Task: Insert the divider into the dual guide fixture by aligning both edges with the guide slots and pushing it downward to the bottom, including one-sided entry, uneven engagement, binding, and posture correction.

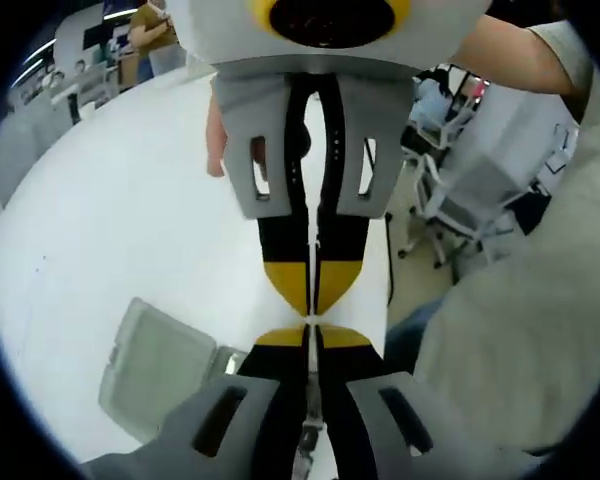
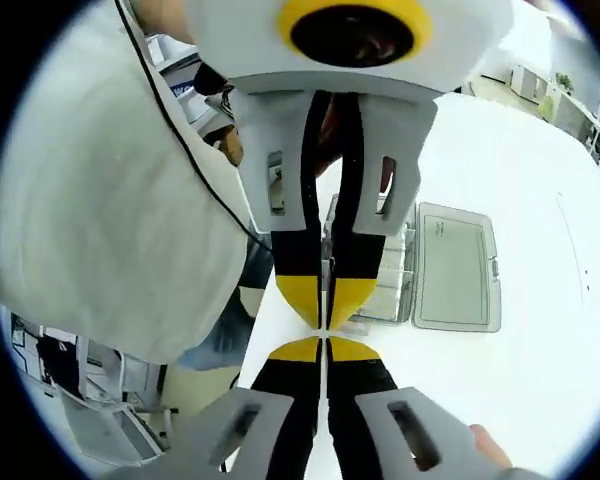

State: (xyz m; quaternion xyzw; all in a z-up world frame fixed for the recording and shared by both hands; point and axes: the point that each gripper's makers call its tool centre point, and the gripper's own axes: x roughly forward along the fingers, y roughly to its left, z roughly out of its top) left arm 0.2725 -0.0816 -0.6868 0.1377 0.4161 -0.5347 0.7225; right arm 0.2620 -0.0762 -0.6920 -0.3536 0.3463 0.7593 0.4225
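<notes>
While both grippers meet tip to tip above the white table [image 1: 100,220] | left gripper [image 1: 310,333] and right gripper [image 2: 325,347]: fingers together, each pair nipping the edge of one thin sheet, probably the divider | open clear case [image 2: 455,265] near table edge | fixture unidentified, insertion not begun.

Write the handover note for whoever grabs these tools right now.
Left tool: jaws shut.
Right tool: jaws shut.
The two meet tip to tip over the edge of the white table.
A thin pale line runs between both pairs of jaws; I cannot tell if it is the divider.
Clear case lies open on the table, apart from the tools.
Nothing looks inserted yet; aligning and pushing down remain.
</notes>
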